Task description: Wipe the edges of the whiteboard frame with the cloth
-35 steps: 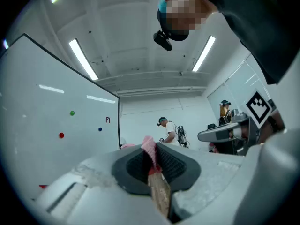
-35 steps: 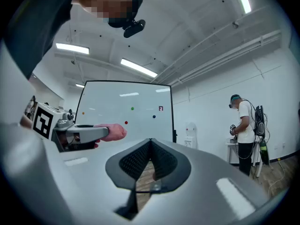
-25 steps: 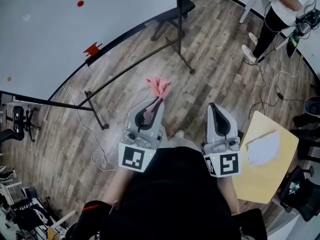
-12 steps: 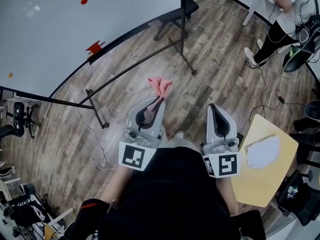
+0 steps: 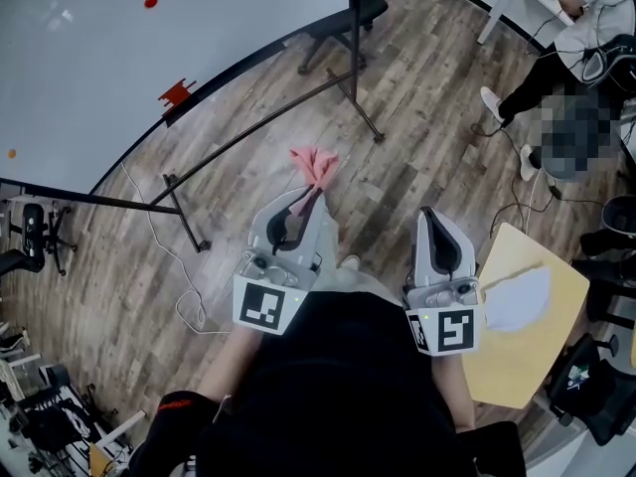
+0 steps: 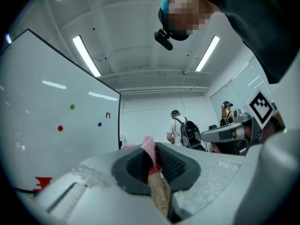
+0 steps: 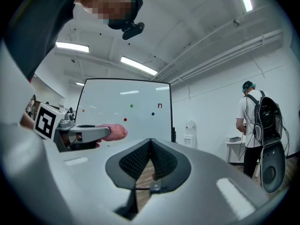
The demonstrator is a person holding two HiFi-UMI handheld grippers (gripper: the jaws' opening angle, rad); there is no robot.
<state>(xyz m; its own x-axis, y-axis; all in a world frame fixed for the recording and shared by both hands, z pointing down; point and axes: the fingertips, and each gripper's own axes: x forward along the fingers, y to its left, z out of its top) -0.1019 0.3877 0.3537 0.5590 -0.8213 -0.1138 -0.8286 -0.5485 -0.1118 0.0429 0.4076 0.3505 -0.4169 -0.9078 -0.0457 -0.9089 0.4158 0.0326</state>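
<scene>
My left gripper (image 5: 316,195) is shut on a pink cloth (image 5: 315,166), whose loose end sticks out past the jaw tips over the wood floor. In the left gripper view the cloth (image 6: 149,146) shows pinched between the black pads of the left gripper (image 6: 151,149). The right gripper (image 5: 425,214) is held beside it, shut and holding nothing; its jaws meet in the right gripper view (image 7: 150,142). The whiteboard (image 5: 109,58), black-framed with red and orange dots, stands ahead at the upper left, well apart from both grippers. It also appears at the left as the whiteboard (image 6: 51,121) and straight ahead as the whiteboard (image 7: 126,114).
The whiteboard's black stand legs (image 5: 258,127) spread over the floor in front of me, with a cable (image 5: 164,266) trailing at the left. A small yellow table (image 5: 527,316) with white paper is at my right. People stand at the upper right (image 5: 556,58); an office chair (image 5: 333,28) is behind the board.
The view has shifted slightly: whiteboard and stand sit a little higher and further left in the frame. Both grippers keep their pose, the cloth still held. The person at upper right has bent down.
</scene>
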